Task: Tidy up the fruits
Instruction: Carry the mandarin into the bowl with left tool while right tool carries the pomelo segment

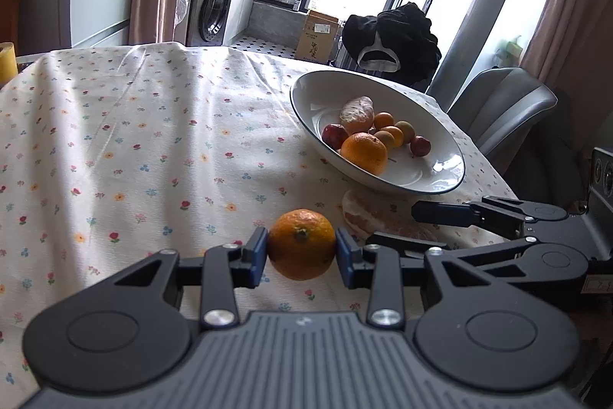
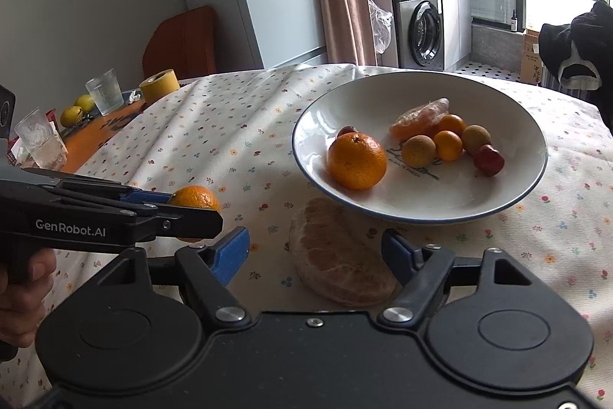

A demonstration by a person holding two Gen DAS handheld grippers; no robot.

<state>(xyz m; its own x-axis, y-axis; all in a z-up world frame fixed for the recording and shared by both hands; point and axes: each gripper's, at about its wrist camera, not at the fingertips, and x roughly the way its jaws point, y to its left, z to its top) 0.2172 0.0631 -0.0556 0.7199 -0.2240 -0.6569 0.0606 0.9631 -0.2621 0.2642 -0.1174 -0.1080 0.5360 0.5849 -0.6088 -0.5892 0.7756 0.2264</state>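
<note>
My left gripper is shut on an orange, held just above the floral tablecloth; it also shows in the right wrist view. My right gripper is open around a peeled pomelo piece that lies on the cloth in front of the white bowl. The bowl holds another orange, a peeled segment, and several small fruits.
Two glasses, a yellow tape roll and two yellow-green fruits stand at the table's far left. A grey chair and a black garment are beyond the bowl.
</note>
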